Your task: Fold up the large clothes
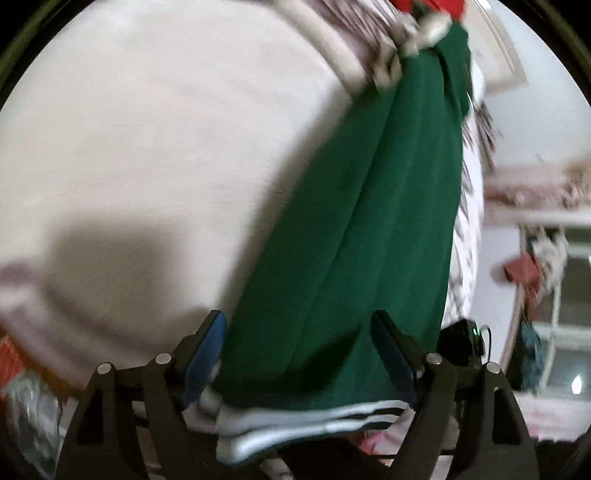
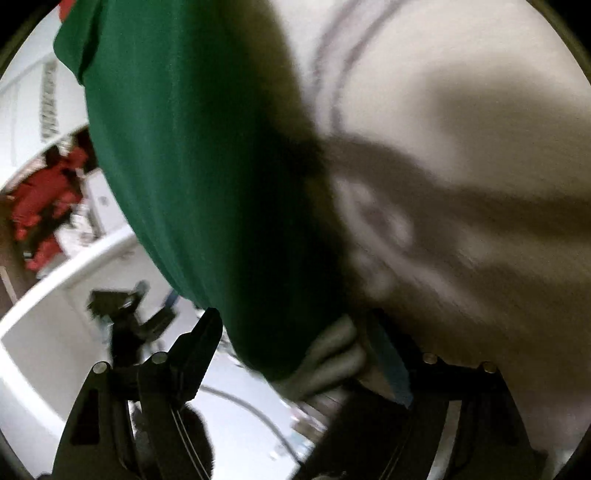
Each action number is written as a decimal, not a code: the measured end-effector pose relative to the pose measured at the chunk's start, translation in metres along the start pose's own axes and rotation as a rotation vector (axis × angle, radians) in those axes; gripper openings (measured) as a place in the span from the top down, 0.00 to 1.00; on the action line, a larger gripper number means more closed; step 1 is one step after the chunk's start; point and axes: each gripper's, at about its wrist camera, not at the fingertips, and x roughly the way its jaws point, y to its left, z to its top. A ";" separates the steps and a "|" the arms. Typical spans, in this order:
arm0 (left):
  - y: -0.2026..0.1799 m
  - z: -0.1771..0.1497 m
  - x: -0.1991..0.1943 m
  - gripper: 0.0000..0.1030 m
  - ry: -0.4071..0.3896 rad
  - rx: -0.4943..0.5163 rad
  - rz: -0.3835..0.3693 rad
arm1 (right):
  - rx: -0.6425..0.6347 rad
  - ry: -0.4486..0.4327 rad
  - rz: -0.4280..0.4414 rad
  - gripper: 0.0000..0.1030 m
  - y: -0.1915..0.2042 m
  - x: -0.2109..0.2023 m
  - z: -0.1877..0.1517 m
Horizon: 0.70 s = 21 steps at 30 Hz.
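Observation:
A large dark green garment (image 1: 354, 229) with a grey-and-white striped cuff or hem (image 1: 295, 424) hangs stretched between my two grippers above a cream bed sheet (image 1: 147, 147). In the left wrist view the left gripper (image 1: 297, 354) has its jaws wide apart, with the green cloth and striped hem bunched between them. In the right wrist view the same garment (image 2: 207, 166) fills the gap of the right gripper (image 2: 295, 354), whose jaws also stand apart; its grey ribbed hem (image 2: 332, 354) lies against the right finger. Both views are motion-blurred.
The cream sheet (image 2: 461, 129) with a curved line pattern lies below. Patterned cloth (image 1: 469, 206) and something red (image 1: 428, 7) sit at the bed's far end. A window and hanging items (image 1: 546, 280) are at right. White furniture (image 2: 48, 325) and red clothing (image 2: 44, 206) are at left.

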 end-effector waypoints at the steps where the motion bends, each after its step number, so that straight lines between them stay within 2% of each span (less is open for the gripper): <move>1: -0.001 0.006 0.015 0.23 0.037 0.031 0.008 | 0.009 -0.007 0.012 0.19 -0.001 0.004 0.004; 3: -0.003 0.012 0.032 0.23 0.066 0.085 0.028 | 0.017 -0.054 0.027 0.19 0.001 0.008 0.009; 5: -0.009 0.014 0.032 0.26 0.015 0.156 0.030 | 0.023 -0.094 0.018 0.19 0.009 0.018 0.010; 6: -0.012 0.012 0.028 0.58 -0.015 0.189 0.033 | 0.026 -0.111 0.013 0.20 0.014 0.029 0.008; 7: -0.013 0.010 0.025 0.72 -0.018 0.192 0.023 | 0.050 -0.130 -0.009 0.34 0.014 0.028 0.007; 8: -0.013 0.008 0.022 0.75 -0.026 0.190 0.007 | 0.083 -0.150 -0.009 0.46 0.012 0.025 0.005; 9: -0.016 0.004 0.015 0.82 -0.042 0.197 -0.004 | 0.098 -0.163 0.016 0.63 0.012 0.028 0.002; 10: -0.019 -0.001 0.007 0.84 -0.051 0.199 -0.010 | 0.105 -0.180 0.023 0.71 0.013 0.025 -0.003; 13: -0.026 -0.022 -0.018 0.86 -0.062 0.186 -0.025 | 0.059 -0.214 -0.008 0.81 0.036 0.014 -0.026; 16: -0.023 -0.040 -0.037 0.86 -0.050 0.140 -0.036 | 0.040 -0.227 -0.049 0.83 0.059 -0.009 -0.053; 18: -0.014 -0.052 -0.038 0.84 -0.010 0.123 -0.029 | 0.044 -0.211 -0.063 0.83 0.065 -0.015 -0.069; 20: 0.003 -0.059 -0.027 0.75 0.077 0.081 0.040 | 0.076 -0.180 -0.101 0.83 0.061 -0.013 -0.085; 21: 0.010 -0.055 -0.019 0.66 0.127 0.054 0.094 | 0.083 -0.158 -0.123 0.82 0.051 -0.007 -0.116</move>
